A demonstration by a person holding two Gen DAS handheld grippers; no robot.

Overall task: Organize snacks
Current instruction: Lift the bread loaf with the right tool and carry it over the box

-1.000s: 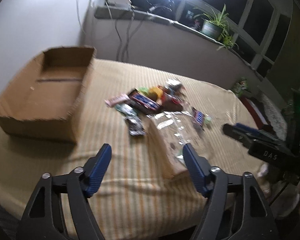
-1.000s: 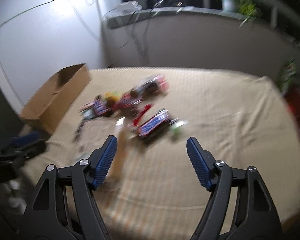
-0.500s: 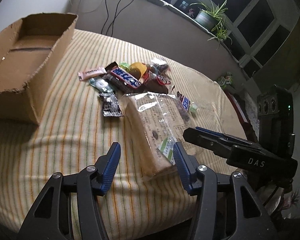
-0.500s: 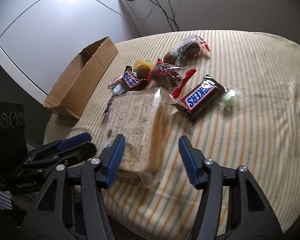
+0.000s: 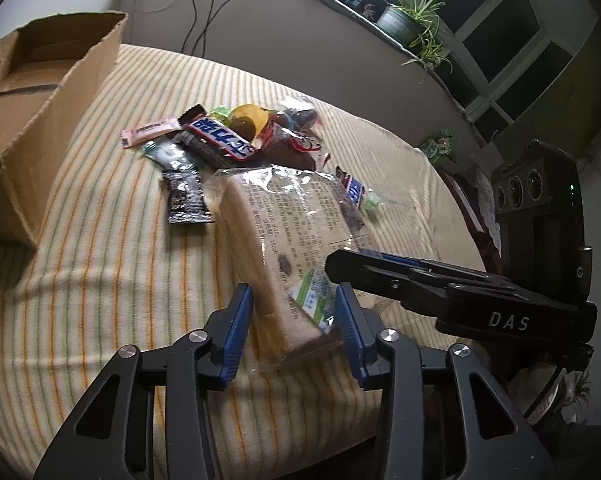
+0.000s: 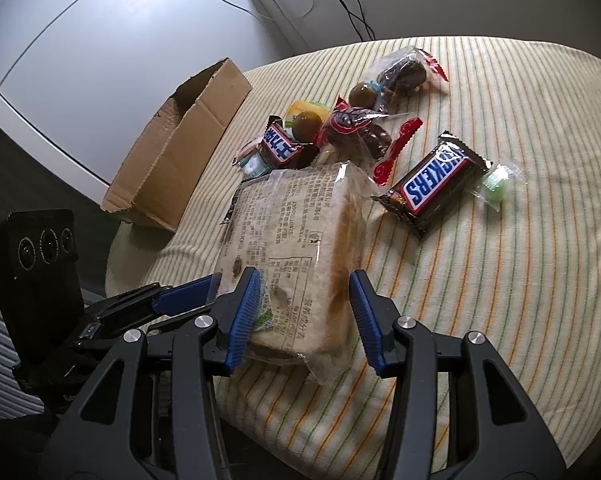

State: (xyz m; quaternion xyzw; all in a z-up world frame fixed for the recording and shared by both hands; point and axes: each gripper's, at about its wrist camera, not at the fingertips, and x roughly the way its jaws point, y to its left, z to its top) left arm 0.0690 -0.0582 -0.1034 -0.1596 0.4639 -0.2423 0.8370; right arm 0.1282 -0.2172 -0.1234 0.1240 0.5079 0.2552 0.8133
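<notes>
A clear-wrapped pack of sliced bread (image 5: pixel 292 220) (image 6: pixel 292 220) lies on the striped cloth, its short end towards me. My left gripper (image 5: pixel 293 298) straddles that end's left corner; its jaws are closing, the pads right beside the wrapper. My right gripper (image 6: pixel 304 280) straddles the same end from the other side, jaws also closing with bread between them. Each gripper shows in the other's view: the right gripper (image 5: pixel 380 270) and the left gripper (image 6: pixel 188 296). Behind the bread lies a pile of snacks, with a Snickers bar (image 6: pixel 432 180) and a blue-labelled bar (image 5: pixel 216 136).
An open cardboard box (image 5: pixel 40 100) (image 6: pixel 180 148) stands at the left of the striped cloth (image 5: pixel 100 280). A black sachet (image 5: pixel 186 200) and a green candy (image 6: pixel 494 184) lie loose near the bread. A potted plant (image 5: pixel 408 20) and cables are on the sill behind.
Both grippers have come down and forward to the near end of the bread pack. Their jaws have narrowed from wide apart to just around it.
</notes>
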